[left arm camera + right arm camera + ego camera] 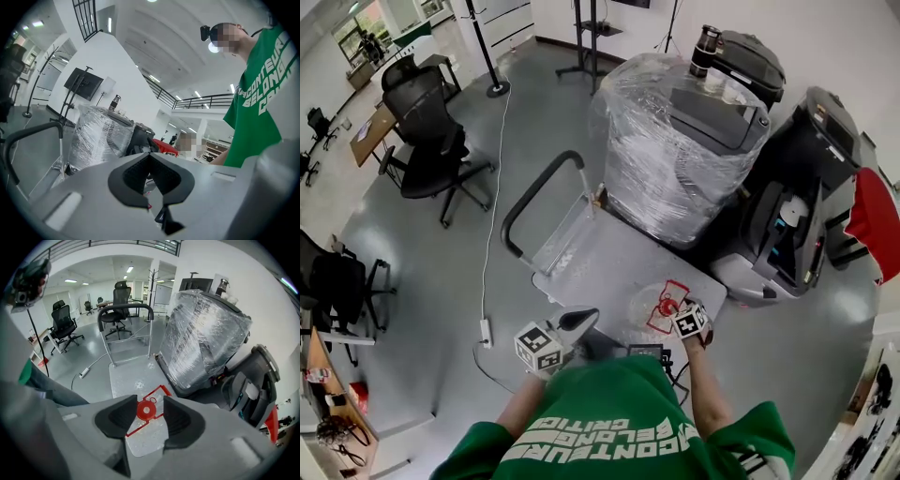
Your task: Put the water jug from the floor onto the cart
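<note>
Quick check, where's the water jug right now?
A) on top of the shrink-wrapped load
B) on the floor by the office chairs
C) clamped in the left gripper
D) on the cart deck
D: the water jug stands on the cart deck, at the end away from the push handle. The right gripper hangs above its red cap, with the fingers apart and off it.
</note>
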